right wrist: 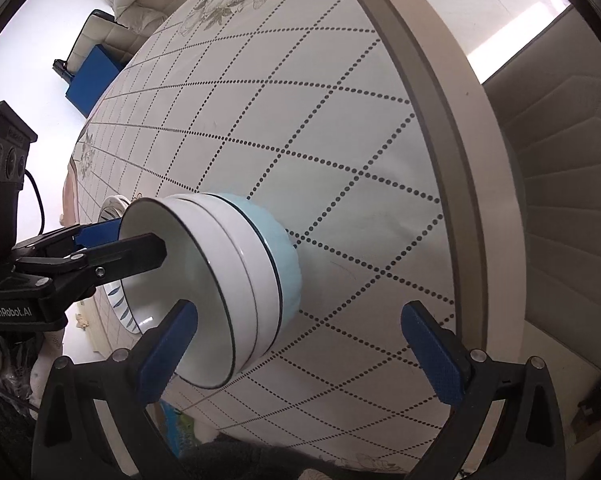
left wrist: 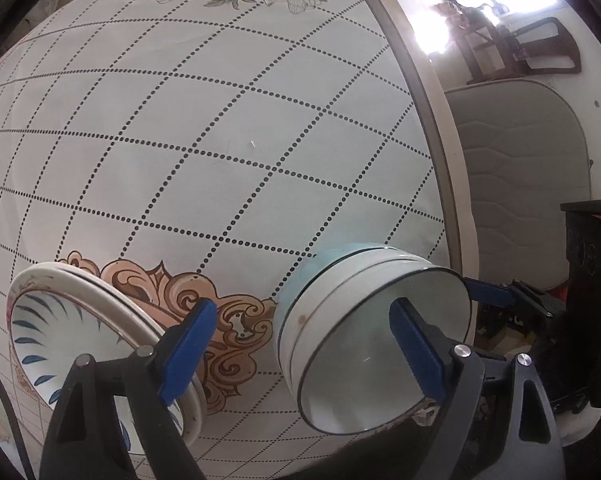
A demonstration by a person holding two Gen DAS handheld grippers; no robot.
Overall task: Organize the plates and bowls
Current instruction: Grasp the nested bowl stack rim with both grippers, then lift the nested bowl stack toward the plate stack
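White stacked bowls [right wrist: 236, 280] between both tools. Left gripper [left wrist: 304, 354]: right finger inside rim, jaws apart. Right gripper [right wrist: 300, 352]: left finger at rim, jaws wide, nothing clamped.

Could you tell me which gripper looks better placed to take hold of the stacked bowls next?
Probably the left gripper: its open jaws straddle the near rim of the stacked bowls. The right gripper is open too, but mostly beside the stack.
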